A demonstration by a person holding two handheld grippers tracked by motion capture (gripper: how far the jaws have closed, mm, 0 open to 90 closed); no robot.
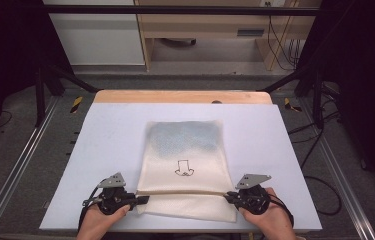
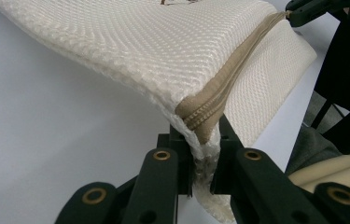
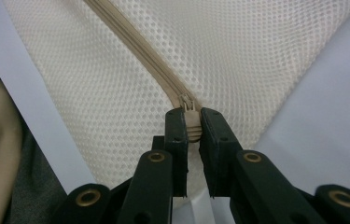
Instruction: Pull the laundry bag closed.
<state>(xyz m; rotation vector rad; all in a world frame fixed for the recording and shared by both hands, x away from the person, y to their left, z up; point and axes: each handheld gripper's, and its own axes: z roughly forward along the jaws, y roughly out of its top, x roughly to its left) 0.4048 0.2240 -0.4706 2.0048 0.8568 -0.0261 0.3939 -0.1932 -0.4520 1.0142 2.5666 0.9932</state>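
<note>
Grippers sit at the near edge of the table; the left gripper [image 1: 142, 199] has its black jaws pinched tight on the left end of the zipper [image 2: 231, 79]; the right gripper [image 3: 192, 122] squeezes the little tan zipper pull [image 3: 190, 108] at the right end; between them the tan zipper runs straight, left to right; the mesh bag [image 1: 185, 165] is cream, soft and full of tiny holes, shaped like a long rectangle; it lies flat on the smooth pale blue table [image 1: 275, 145], its long side pointing away from the person; farther up is a small drawing [image 1: 184, 168], then a bluish patch [image 1: 185, 137].
</note>
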